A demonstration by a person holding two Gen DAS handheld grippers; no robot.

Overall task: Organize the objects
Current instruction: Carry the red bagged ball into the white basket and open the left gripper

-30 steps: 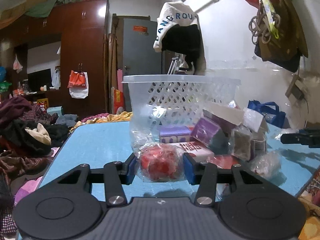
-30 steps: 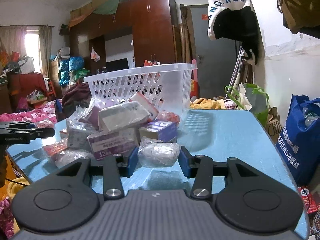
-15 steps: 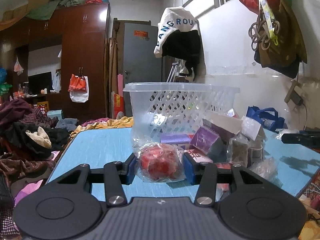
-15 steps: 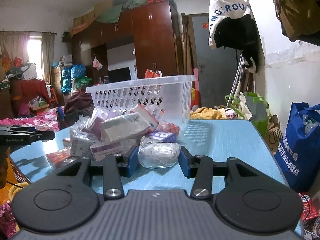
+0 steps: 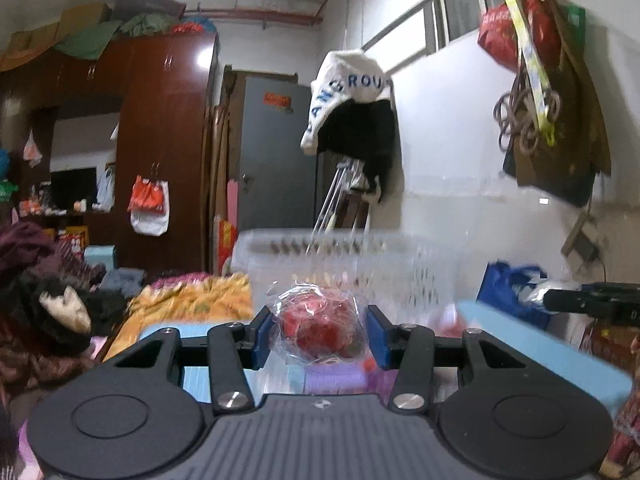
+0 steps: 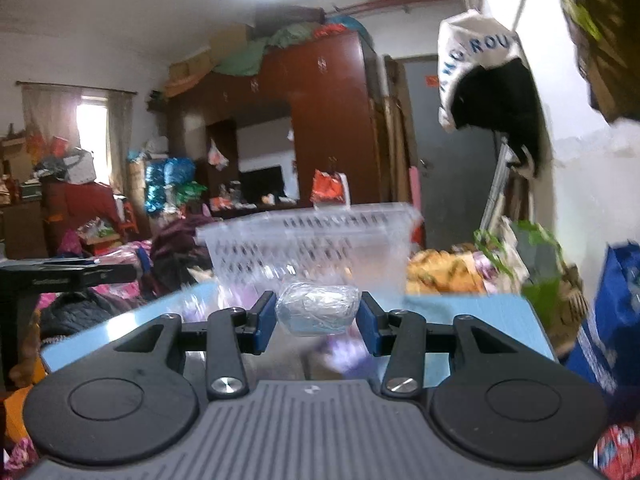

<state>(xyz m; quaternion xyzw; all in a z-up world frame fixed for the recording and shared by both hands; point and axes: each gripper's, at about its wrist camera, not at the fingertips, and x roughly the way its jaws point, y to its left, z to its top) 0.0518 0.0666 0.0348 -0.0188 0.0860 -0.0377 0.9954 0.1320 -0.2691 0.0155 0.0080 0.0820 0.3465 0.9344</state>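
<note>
My left gripper (image 5: 319,336) is shut on a red item in a clear plastic bag (image 5: 320,330), held up in the air in front of the white lattice basket (image 5: 400,268). My right gripper (image 6: 317,318) is shut on a pale wrapped bundle in clear plastic (image 6: 318,310), also lifted, with the same basket (image 6: 312,246) just behind it. The basket stands on the light blue table (image 6: 472,312). Purple packets (image 6: 344,354) lie blurred on the table below. Each gripper shows at the edge of the other's view.
A blue bag (image 6: 616,320) stands to the right of the table. Piles of clothes (image 5: 52,304) lie to the left. A wardrobe (image 5: 160,152) and a grey door (image 5: 276,160) are behind. Bags hang on the wall (image 5: 552,112) at upper right.
Both grippers have risen from the table with their bagged items; the basket and the pile of packets now sit lower in both views and are motion-blurred.
</note>
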